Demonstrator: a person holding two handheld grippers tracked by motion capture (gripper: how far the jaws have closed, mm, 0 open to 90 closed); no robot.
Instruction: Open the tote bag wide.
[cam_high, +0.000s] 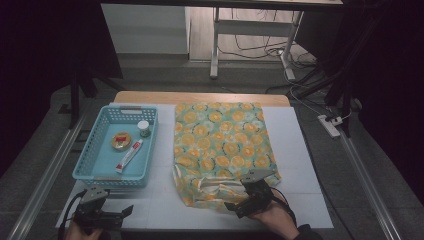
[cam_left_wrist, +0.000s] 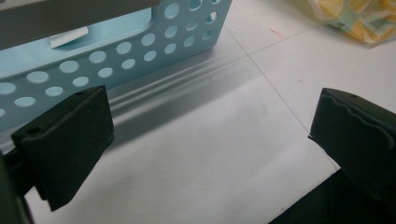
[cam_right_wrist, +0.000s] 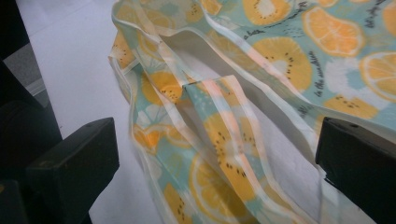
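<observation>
Blue basket (cam_high: 95, 150) far left; left gripper (cam_high: 126, 212) hovers just below it, jaws apart, empty. Fruit-print cloth bag (cam_high: 220, 140) lies flat mid-table. Right gripper (cam_high: 233, 207), jaws wide, straddles bag's rumpled near edge.

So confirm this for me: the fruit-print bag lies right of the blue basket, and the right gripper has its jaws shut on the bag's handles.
Not shut. The right gripper has its jaws wide open around the fruit-print bag handles, as the right gripper view shows. The bag does lie right of the blue basket.
</observation>
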